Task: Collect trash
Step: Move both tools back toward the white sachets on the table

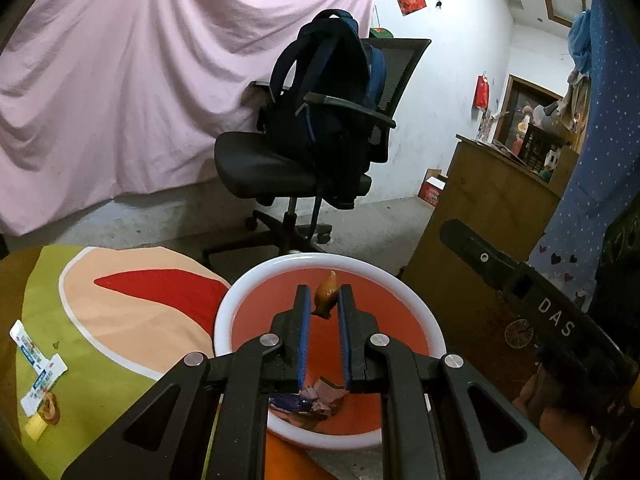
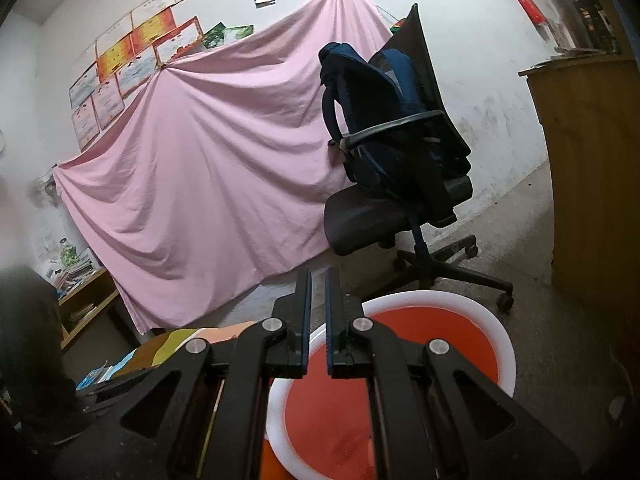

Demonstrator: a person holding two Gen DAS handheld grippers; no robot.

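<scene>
A red basin with a white rim (image 1: 236, 296) stands on the floor by the table edge; it also shows in the right wrist view (image 2: 506, 344). My left gripper (image 1: 325, 294) hangs over the basin, jaws a little apart, with a small orange-brown scrap (image 1: 326, 294) between the tips; I cannot tell if they still pinch it. Purple and brown wrappers (image 1: 316, 398) lie in the basin. My right gripper (image 2: 318, 280) is above the basin's near rim, jaws nearly together, nothing between them. White wrappers (image 1: 38, 364) and a yellow piece (image 1: 35, 428) lie on the green cloth.
A green cloth with a peach and red pattern (image 1: 132, 312) covers the table at left. A black office chair with a dark backpack (image 1: 320, 128) stands behind the basin. A wooden cabinet (image 1: 488, 216) is at right. A pink sheet (image 2: 200, 152) hangs on the wall.
</scene>
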